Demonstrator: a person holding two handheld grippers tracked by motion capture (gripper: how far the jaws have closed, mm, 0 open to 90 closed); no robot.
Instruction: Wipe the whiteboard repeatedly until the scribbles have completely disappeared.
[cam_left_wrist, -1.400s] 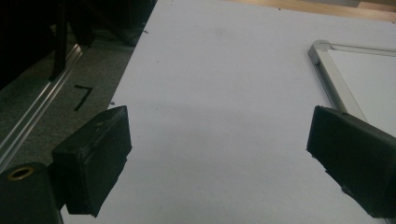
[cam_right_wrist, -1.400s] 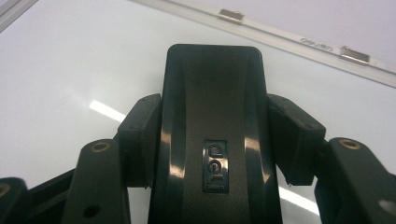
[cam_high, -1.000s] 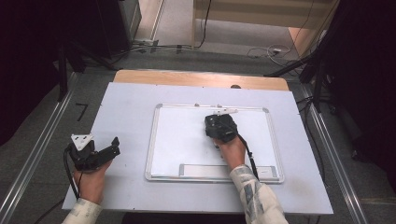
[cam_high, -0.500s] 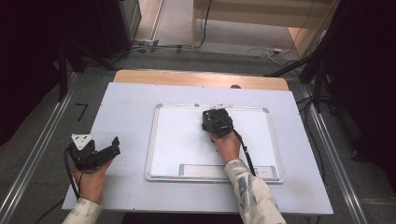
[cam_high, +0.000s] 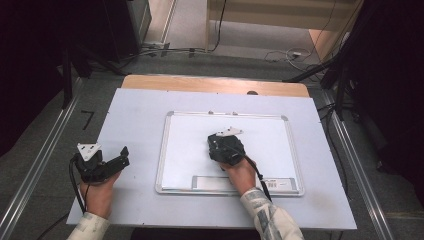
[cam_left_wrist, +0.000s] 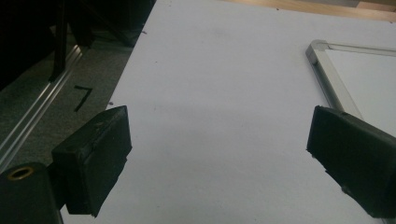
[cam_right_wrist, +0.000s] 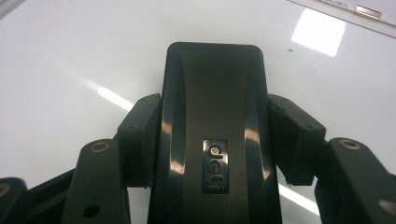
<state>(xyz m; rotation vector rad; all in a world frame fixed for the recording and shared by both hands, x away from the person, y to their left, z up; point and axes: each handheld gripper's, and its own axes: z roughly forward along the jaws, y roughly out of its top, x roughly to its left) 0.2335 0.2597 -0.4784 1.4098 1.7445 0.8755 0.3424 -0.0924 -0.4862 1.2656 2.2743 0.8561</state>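
Eraser (cam_right_wrist: 214, 140) underside hidden (probably touching the whiteboard (cam_right_wrist: 70, 70)).

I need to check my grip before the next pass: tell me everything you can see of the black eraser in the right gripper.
The whiteboard eraser is a glossy black plastic block with rounded corners, a raised curved back and a small silver-lettered badge. The right gripper is shut on it, a pad pressing on each long side. It is held over the white surface of the whiteboard, left of its middle in the high view. Its underside is hidden, so contact with the board cannot be told.
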